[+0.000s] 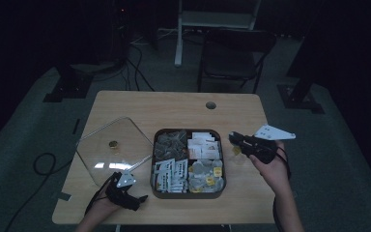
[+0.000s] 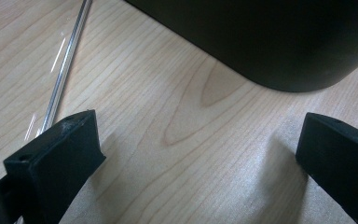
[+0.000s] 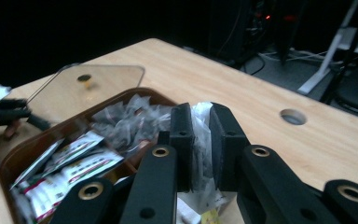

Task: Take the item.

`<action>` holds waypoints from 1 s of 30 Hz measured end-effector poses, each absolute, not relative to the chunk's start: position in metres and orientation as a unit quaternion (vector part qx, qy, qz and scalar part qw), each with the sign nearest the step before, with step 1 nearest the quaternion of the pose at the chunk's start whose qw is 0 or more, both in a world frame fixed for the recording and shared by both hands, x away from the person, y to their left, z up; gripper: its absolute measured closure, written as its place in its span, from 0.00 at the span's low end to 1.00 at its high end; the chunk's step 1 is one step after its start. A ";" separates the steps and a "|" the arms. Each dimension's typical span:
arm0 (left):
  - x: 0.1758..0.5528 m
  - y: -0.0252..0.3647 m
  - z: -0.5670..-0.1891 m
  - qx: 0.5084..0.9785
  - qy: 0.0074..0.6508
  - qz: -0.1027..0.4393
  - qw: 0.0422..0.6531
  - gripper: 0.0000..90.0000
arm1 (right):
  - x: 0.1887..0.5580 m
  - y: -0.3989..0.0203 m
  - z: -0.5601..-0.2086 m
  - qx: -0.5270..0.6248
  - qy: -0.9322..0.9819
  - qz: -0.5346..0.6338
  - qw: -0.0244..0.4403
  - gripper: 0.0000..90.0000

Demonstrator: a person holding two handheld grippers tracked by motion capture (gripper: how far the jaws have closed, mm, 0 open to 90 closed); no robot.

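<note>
Four compartments in the brown tray point(image 1: 153, 164), all stocked: dark sachets back left, white-and-orange packets back right, printed packets front left, clear round packs with yellow tags front right. Clear lid point(image 1: 101, 145) with its small knob lies flat on the table point(image 1: 174, 104) just left of the tray, so the opening step looks done. Right gripper point(image 1: 235, 139) sits raised just off the tray's right side, jaws pinched tight on a clear tea sachet point(image 3: 200, 140); the right gripper view has the crinkled film squeezed between the two pads, a yellow tag hanging below. Judgement: one sachet picked out, not yet set down anywhere; no obvious drop spot visible on the bare wood right of the tray. Left gripper point(image 1: 142, 198) rests low on the table near the tray's front left corner, jaws spread wide, nothing between them, idle. Remaining: place the sachet, probably refit the lid.
</note>
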State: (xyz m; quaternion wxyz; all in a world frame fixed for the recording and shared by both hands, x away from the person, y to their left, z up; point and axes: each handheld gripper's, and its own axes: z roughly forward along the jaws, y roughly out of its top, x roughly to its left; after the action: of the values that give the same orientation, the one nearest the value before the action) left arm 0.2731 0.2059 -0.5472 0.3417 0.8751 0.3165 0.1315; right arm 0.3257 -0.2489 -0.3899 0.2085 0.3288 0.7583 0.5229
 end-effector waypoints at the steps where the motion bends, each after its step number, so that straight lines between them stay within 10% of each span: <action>1: 0.273 0.206 -0.547 0.875 0.316 0.131 0.342 0.01 | 0.327 -0.252 -0.388 0.330 0.757 0.523 0.211 0.90; 30: 0.273 0.205 -0.547 0.874 0.319 0.132 0.341 0.01 | 0.362 -0.285 -0.431 0.395 0.746 0.494 0.209 0.90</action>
State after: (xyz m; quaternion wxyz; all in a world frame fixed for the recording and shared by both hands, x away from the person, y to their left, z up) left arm 0.2729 0.2054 -0.5472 0.3407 0.8745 0.3189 0.1323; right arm 0.3621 -0.2850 -0.4313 0.2092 0.3946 0.7461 0.4939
